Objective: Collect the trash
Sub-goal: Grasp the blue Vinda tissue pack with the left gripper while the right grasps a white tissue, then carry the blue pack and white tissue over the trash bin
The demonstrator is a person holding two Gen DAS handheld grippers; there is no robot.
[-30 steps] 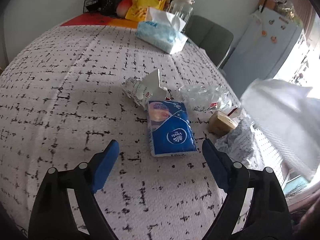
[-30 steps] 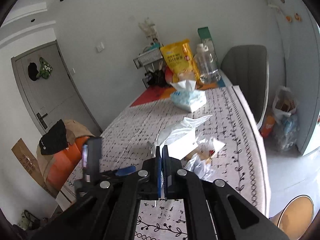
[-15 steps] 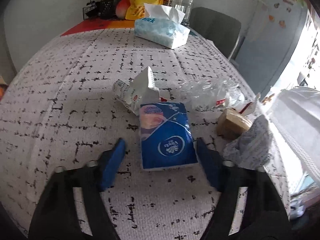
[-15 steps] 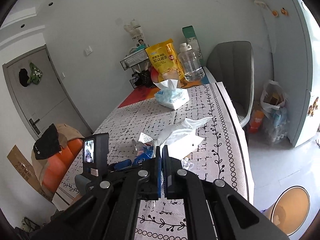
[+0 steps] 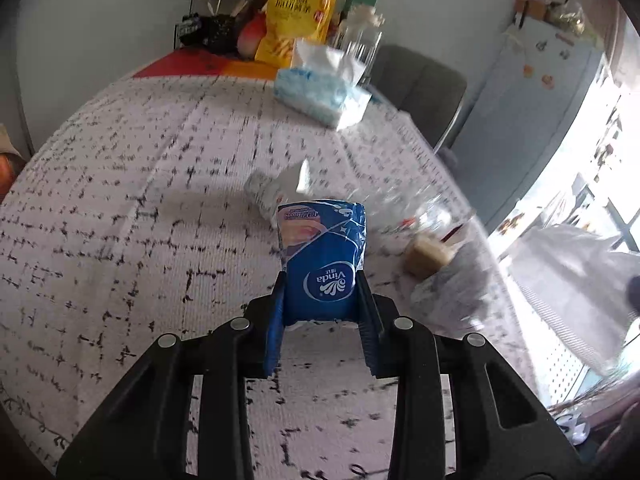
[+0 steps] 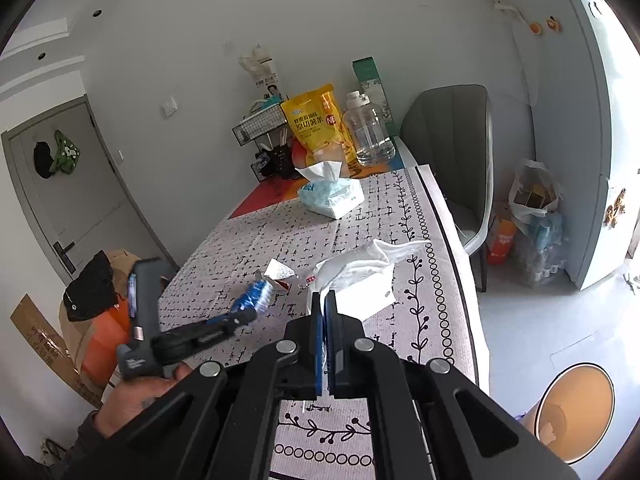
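Note:
My left gripper is shut on a blue Vinda tissue packet and holds it just above the tablecloth; the packet also shows in the right wrist view. My right gripper is shut on the rim of a white plastic bag, held above the table's right side; the bag shows at the right in the left wrist view. Behind the packet lie a torn white wrapper, crumpled clear plastic, a brown cardboard piece and a grey crumpled wrapper.
A tissue box, a yellow snack bag, a clear jar and a wire rack stand at the table's far end. A grey chair is beside the table. An orange bin stands on the floor at the right.
My left gripper moved forward and closed on the blue tissue packet, then lifted it off the cloth. My right gripper stayed shut on the white bag and shifted a little.

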